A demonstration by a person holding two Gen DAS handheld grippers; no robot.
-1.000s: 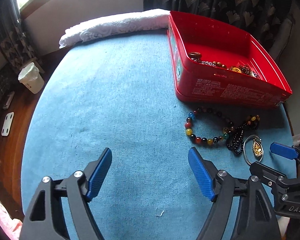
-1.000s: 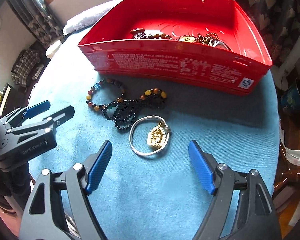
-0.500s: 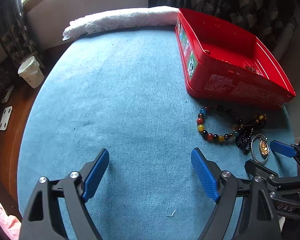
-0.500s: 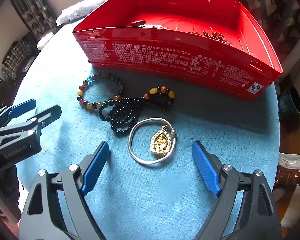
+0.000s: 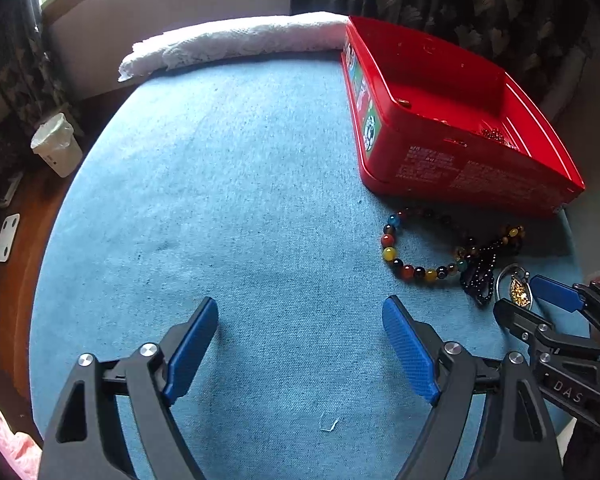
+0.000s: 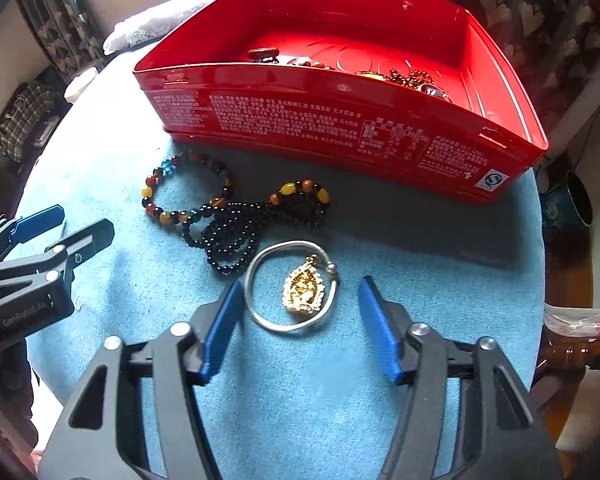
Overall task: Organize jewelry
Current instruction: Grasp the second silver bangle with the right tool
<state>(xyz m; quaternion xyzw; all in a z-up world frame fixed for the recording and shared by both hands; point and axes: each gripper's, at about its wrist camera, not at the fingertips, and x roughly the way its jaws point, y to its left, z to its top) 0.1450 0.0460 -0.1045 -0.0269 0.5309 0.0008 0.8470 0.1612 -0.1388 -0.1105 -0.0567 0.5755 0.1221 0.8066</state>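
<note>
A red tin box (image 6: 340, 120) (image 5: 452, 164) with several jewelry pieces inside stands on the blue cloth. In front of it lie a multicolored bead bracelet (image 6: 180, 196) (image 5: 408, 256), a black bead string (image 6: 236, 236) (image 5: 480, 280) and a silver bangle (image 6: 256, 312) with a gold pendant (image 6: 302, 290) inside it. My right gripper (image 6: 300, 292) is open and low, its fingers on either side of the bangle and pendant. My left gripper (image 5: 300, 316) is open and empty over bare cloth, left of the bracelets.
A rolled white lace towel (image 5: 236, 40) lies along the table's far edge. A white bin (image 5: 56, 148) stands on the floor to the left. A dark cup (image 6: 576, 204) and a brown bottle (image 6: 572, 356) sit beyond the right edge of the table.
My right gripper has moved forward and down, so the bangle and pendant now lie between its fingers. The left gripper has drifted slightly and stays open.
</note>
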